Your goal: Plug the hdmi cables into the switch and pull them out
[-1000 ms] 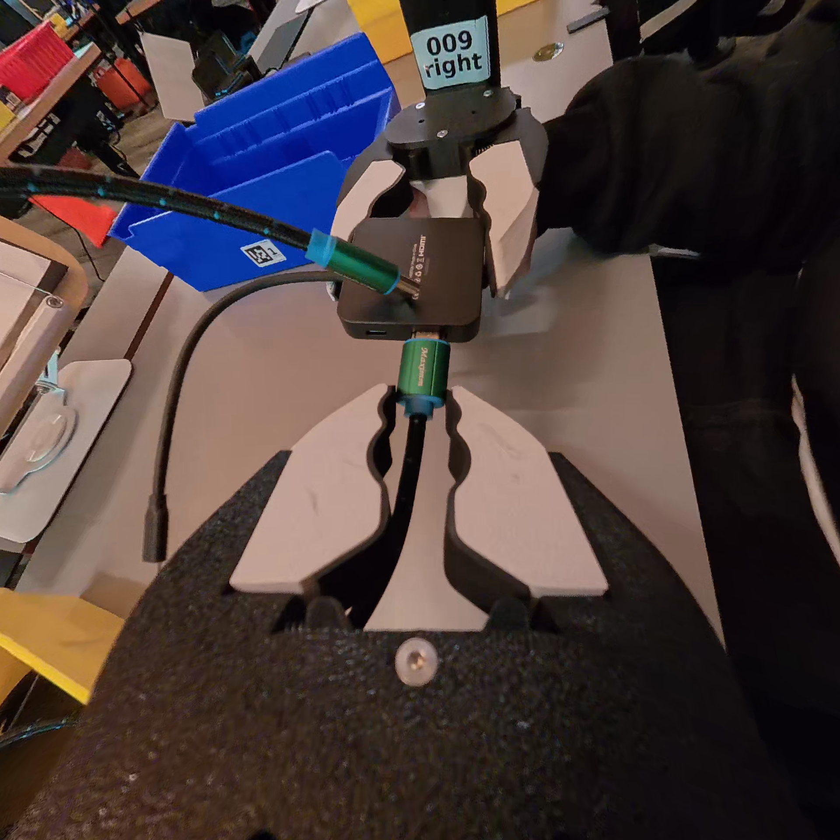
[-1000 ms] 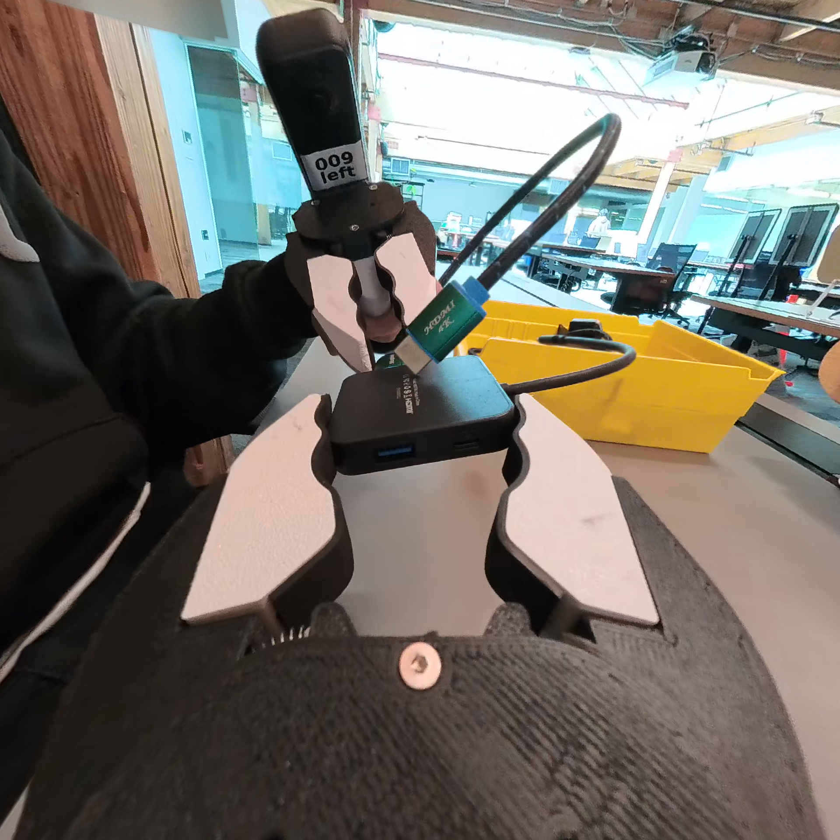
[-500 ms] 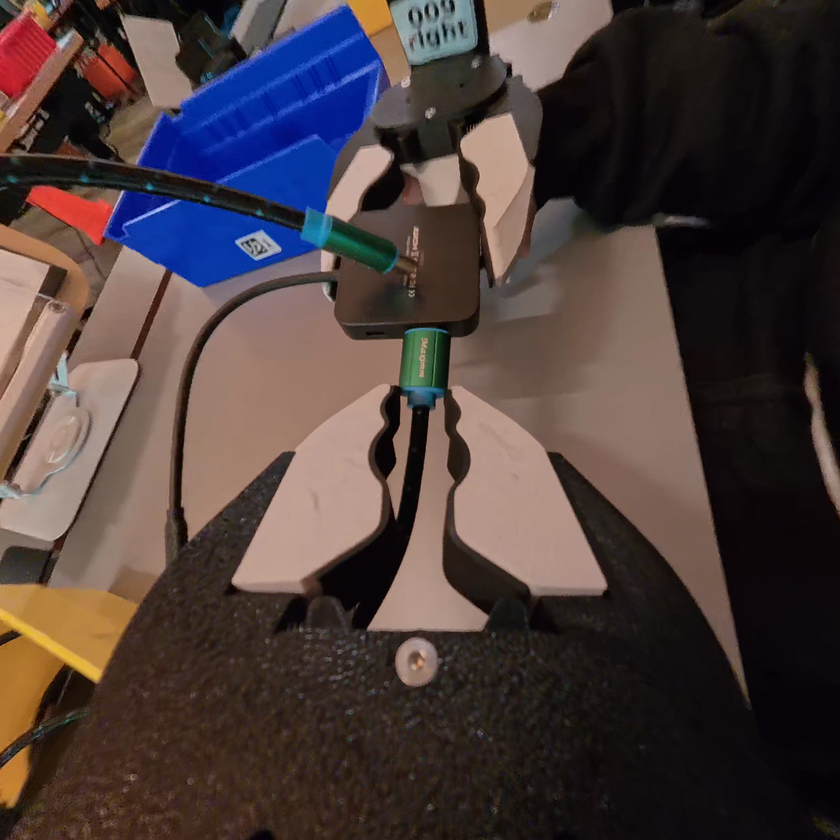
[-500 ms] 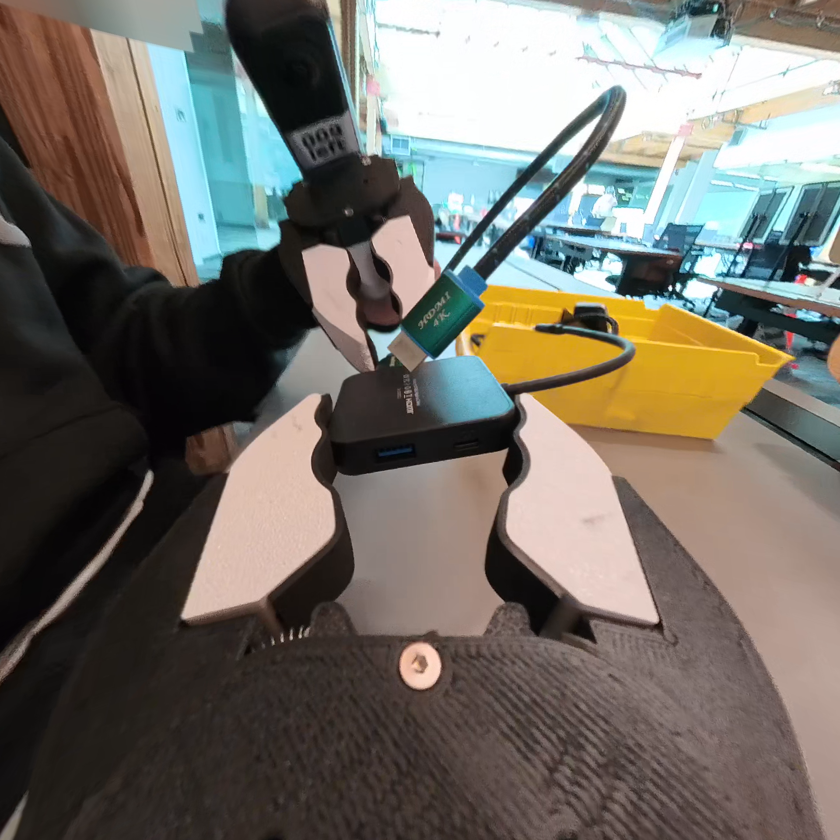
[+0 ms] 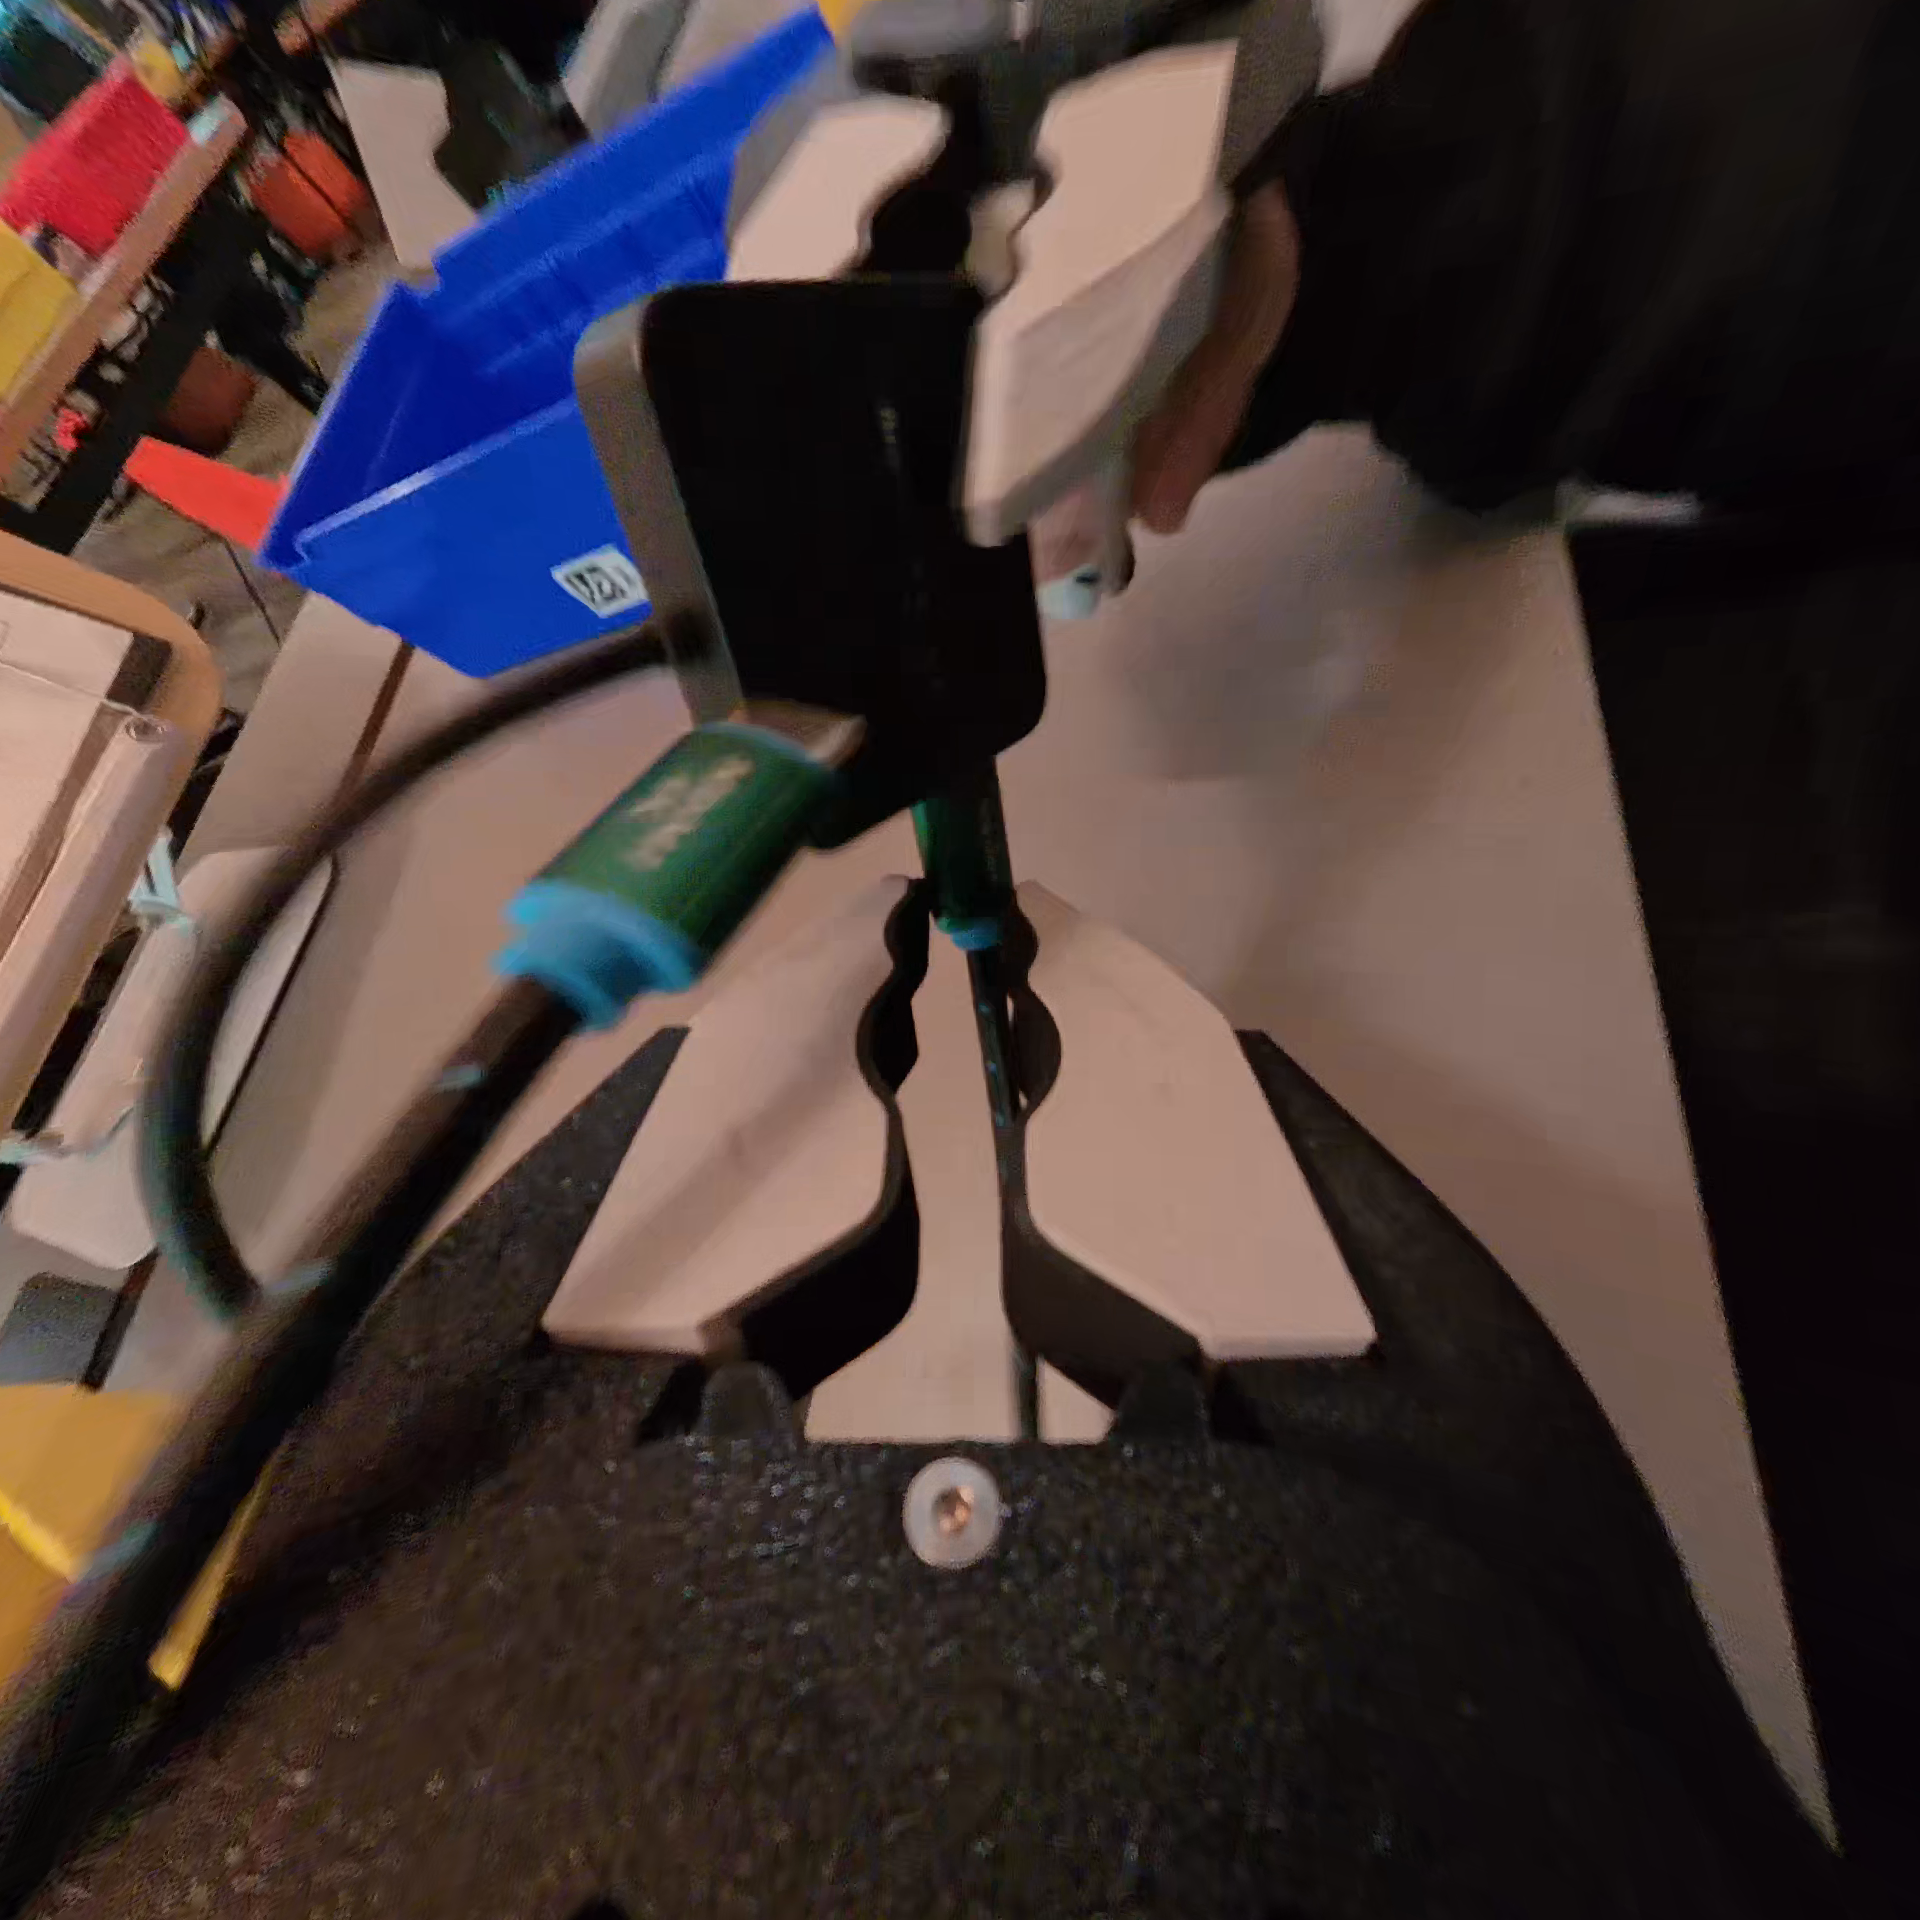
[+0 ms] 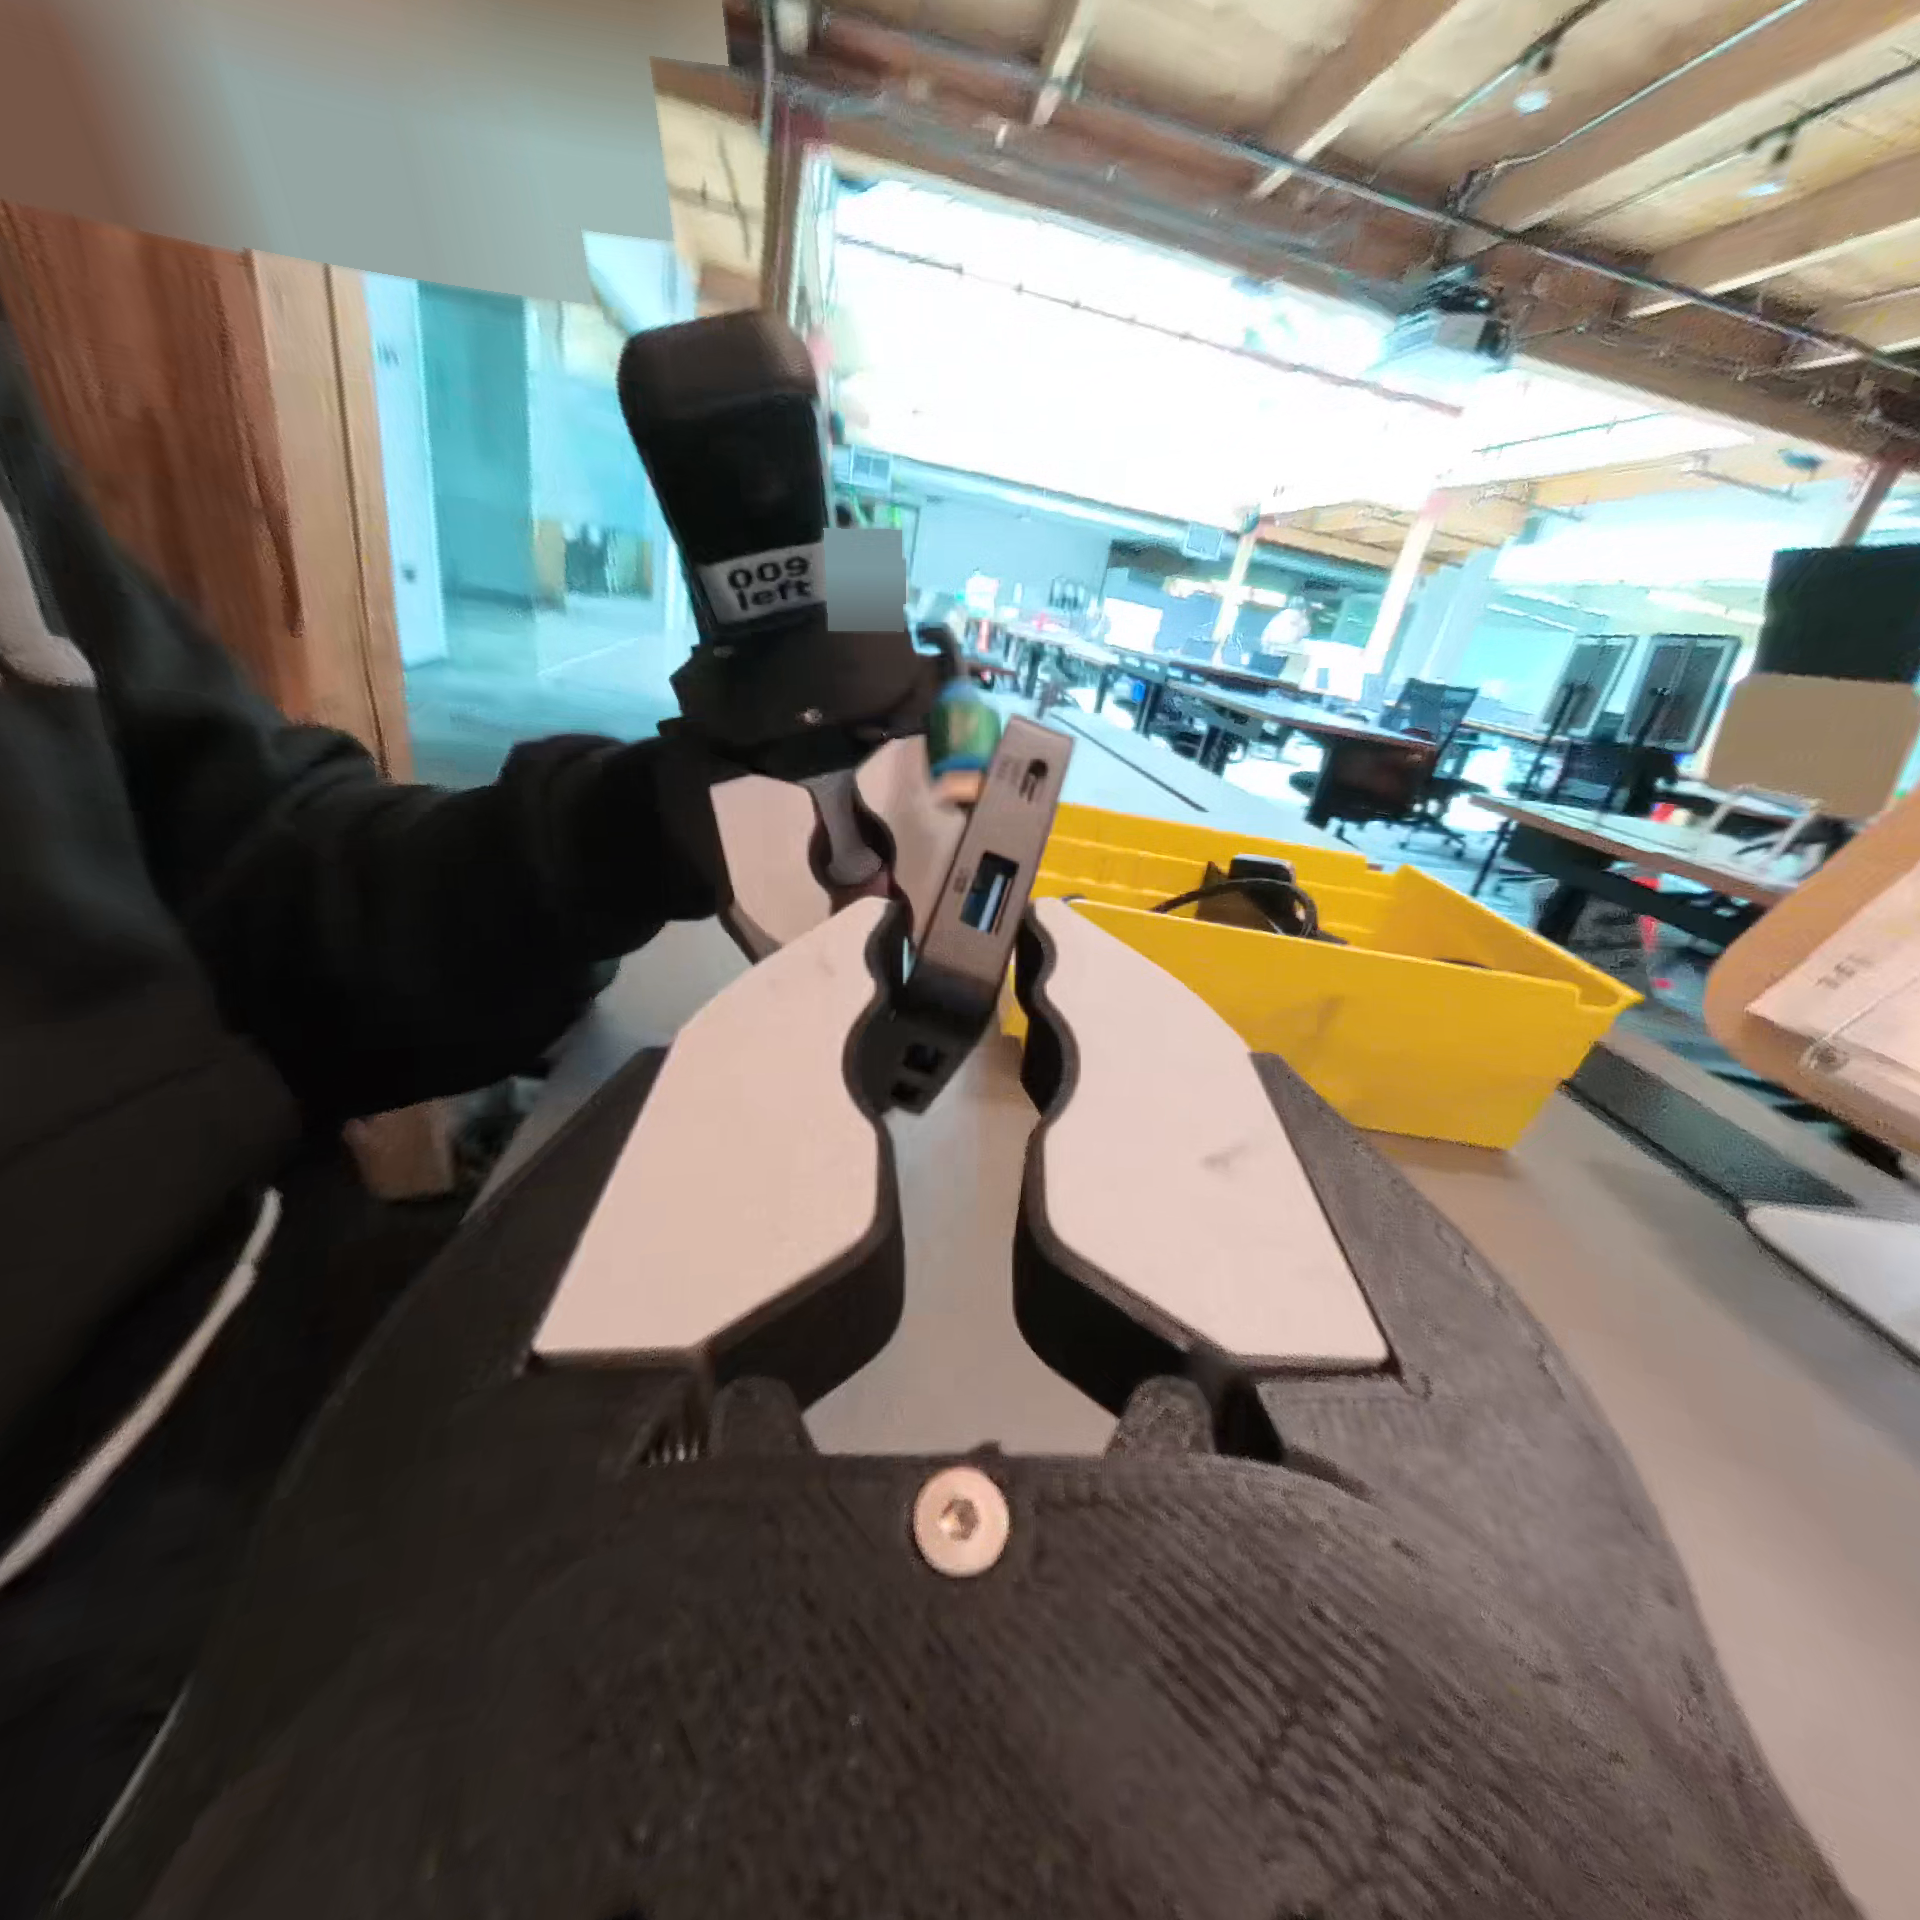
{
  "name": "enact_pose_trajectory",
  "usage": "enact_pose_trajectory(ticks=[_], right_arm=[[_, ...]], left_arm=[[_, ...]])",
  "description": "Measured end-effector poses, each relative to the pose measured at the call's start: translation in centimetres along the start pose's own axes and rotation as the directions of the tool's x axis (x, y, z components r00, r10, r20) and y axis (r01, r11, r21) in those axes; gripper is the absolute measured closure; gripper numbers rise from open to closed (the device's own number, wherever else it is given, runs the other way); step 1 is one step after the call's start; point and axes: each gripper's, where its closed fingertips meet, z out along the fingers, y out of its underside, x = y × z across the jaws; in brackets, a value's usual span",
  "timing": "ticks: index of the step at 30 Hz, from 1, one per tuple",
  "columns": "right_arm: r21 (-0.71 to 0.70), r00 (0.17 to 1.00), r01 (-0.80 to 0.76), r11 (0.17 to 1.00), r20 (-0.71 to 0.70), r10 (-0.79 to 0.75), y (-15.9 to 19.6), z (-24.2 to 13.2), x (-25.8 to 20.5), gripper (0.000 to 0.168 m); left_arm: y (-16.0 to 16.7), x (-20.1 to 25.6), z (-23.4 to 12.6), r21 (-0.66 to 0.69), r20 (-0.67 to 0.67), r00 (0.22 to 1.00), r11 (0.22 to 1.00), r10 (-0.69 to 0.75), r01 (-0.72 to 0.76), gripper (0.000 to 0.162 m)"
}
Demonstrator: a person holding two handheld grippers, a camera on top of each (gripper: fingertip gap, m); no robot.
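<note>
The black HDMI switch (image 5: 831,499) stands on edge above the table. My right gripper (image 6: 951,935) is shut on its lower end (image 6: 977,914); one of its fingers (image 5: 1091,343) shows in the left wrist view. My left gripper (image 5: 961,914) is shut on a black HDMI cable just behind its green plug (image 5: 961,831), which points up at the switch's underside. A second green plug (image 5: 686,842) with a blue collar touches the switch's lower left corner; blur hides whether it is seated. The left gripper (image 6: 821,862) also shows behind the switch.
A blue bin (image 5: 499,468) stands beyond the switch on the grey table (image 5: 1351,935). A yellow bin (image 6: 1299,987) holding a cable sits to my right gripper's right. A person's black sleeve (image 5: 1558,260) fills the right side. The switch's own black lead (image 5: 208,1091) loops at left.
The switch has turned from lying flat to standing on edge, and my right gripper's fingers are much closer together on it. The second plug moved from the switch's top to its lower left corner.
</note>
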Motion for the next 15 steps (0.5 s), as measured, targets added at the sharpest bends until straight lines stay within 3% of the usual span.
enact_pose_trajectory(ticks=[3, 5, 6, 9, 12, 15], right_arm=[[0.078, 0.987, -0.142, 0.987, 0.083, 0.136, -0.1, -0.9, -0.1, 0.148], [0.002, 0.995, -0.101, 0.995, 0.027, 0.101, 1.2, -0.7, 0.5, 0.128], [-0.057, 0.996, -0.088, 0.995, 0.021, 0.089, 2.1, -0.7, 0.5, 0.126], [-0.199, 0.987, -0.153, 0.968, 0.023, 0.160, 4.1, -0.9, 0.5, 0.145], [-0.252, 0.972, -0.232, 0.940, -0.021, 0.234, 5.1, -1.0, 1.1, 0.149], [-0.264, 0.939, -0.343, 0.902, -0.065, 0.338, 5.9, -0.6, 1.6, 0.151]], left_arm=[[-0.9, 0.3, -0.4, 0.060, -0.043, 0.998, 0.997, -0.047, 0.049, 0.150], [0.3, 0.9, 0.0, -0.022, -0.083, 0.995, 0.998, -0.061, 0.059, 0.150], [1.1, 1.1, 0.1, -0.067, -0.099, 0.992, 0.995, -0.079, 0.073, 0.150], [2.7, 1.0, 0.5, -0.138, -0.108, 0.983, 0.981, -0.149, 0.134, 0.150], [3.4, 0.9, 0.7, -0.169, -0.113, 0.970, 0.966, -0.215, 0.195, 0.150], [4.3, 0.6, 0.8, -0.222, -0.071, 0.981, 0.961, -0.182, 0.162, 0.150]])
